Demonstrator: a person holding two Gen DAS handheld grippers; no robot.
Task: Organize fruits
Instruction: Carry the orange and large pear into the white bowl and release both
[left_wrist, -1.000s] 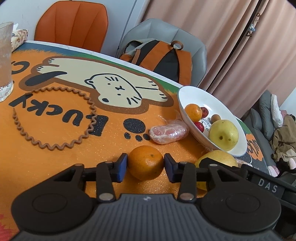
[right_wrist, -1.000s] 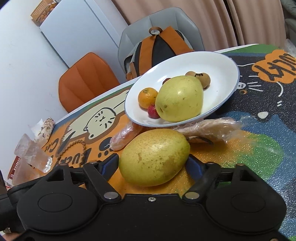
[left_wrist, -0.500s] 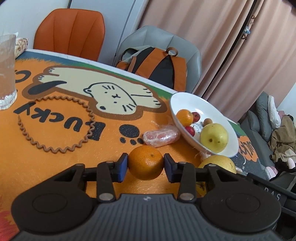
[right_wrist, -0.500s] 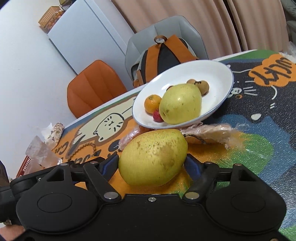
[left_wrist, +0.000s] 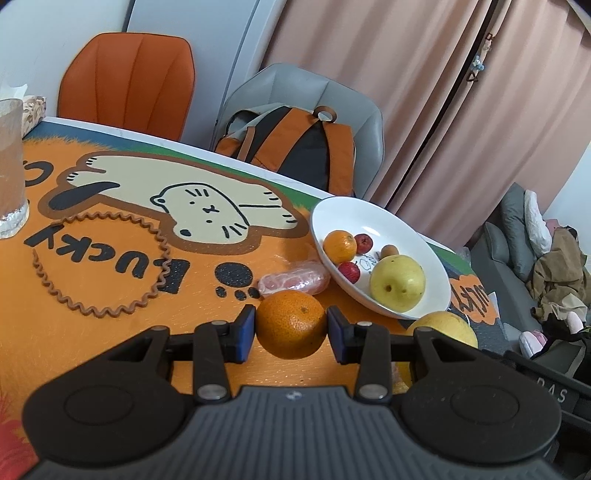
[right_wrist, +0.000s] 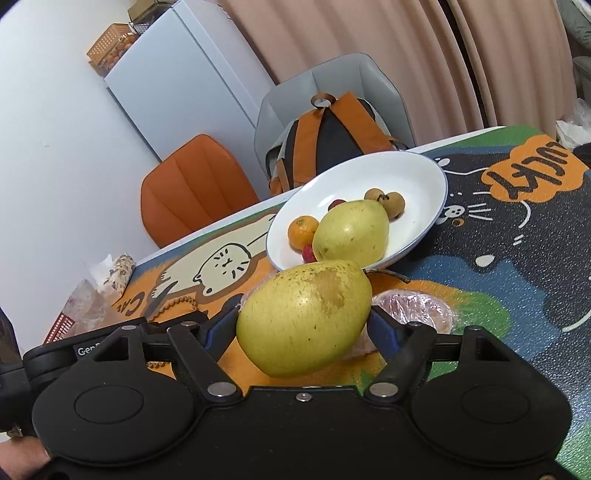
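Left wrist: left gripper (left_wrist: 291, 334) clamps orange (left_wrist: 290, 323) above worktop (left_wrist: 92, 339), short of plate (left_wrist: 406, 236); right wrist: right gripper (right_wrist: 303, 322) grips pear (right_wrist: 303, 317) before plate (right_wrist: 424, 177) — best carry each over the rim, lowering into bare space clear of fruit already there.

We see an orange chair (left_wrist: 127, 79) and a grey chair (left_wrist: 306, 88) behind the table, a backpack (left_wrist: 295, 147) sitting on the grey one. A wavy brown ring (left_wrist: 103, 266) lies on the cat mat (left_wrist: 207, 210). A fridge (right_wrist: 184, 99) stands by pink curtains (left_wrist: 424, 92), a basket (right_wrist: 107, 44) on top.
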